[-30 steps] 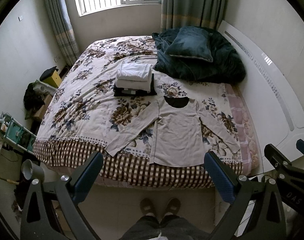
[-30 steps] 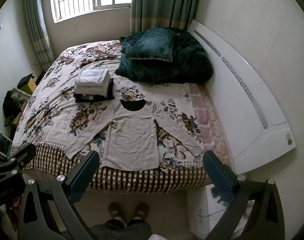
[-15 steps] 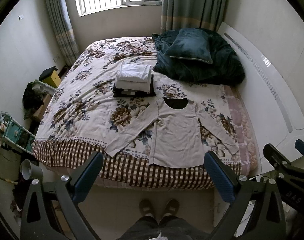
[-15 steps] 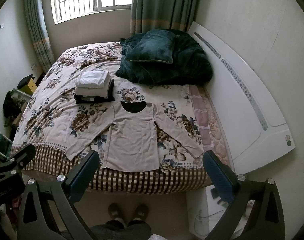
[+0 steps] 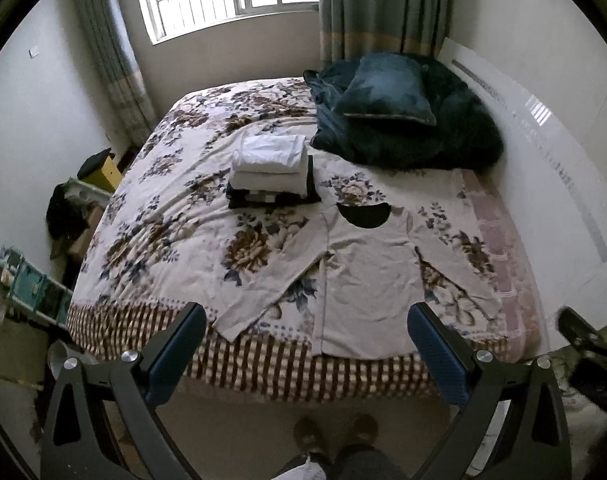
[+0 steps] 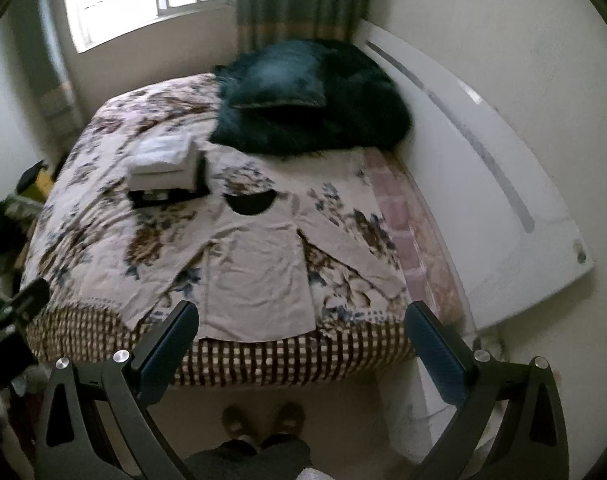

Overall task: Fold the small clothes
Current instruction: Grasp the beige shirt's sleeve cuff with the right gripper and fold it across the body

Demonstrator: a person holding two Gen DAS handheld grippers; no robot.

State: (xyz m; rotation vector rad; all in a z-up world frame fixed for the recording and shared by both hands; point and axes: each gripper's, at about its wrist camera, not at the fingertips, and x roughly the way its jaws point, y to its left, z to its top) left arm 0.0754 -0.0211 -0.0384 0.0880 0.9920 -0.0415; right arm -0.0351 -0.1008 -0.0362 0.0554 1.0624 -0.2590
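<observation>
Both wrist views looked down on the bed (image 5: 151, 216) from its foot. The left tongs (image 5: 305, 346) were spread wide and held nothing, their blue pads (image 5: 437, 354) hanging in the air in front of the checked edge of the bedspread. I held the right tongs (image 6: 301, 340) likewise spread and empty, over the same edge; that view was blurred.

The beige long-sleeved shirt (image 5: 369, 280) lay flat and unfolded on the near part of the floral bedspread, collar toward the headboard side, hem reaching the checked border, both sleeves angled outward and down. In the right view the shirt (image 6: 255, 276) appeared between the two pads.

Just beyond the shirt's left shoulder sat a stack of folded clothes (image 5: 269, 170), white pieces on top of dark ones. A dark green pillow (image 5: 387, 94) rested on a bunched dark blanket (image 5: 435, 140) at the far right of the bed, against the white headboard (image 5: 559, 148). My shoes (image 5: 335, 432) showed on the floor below.
</observation>
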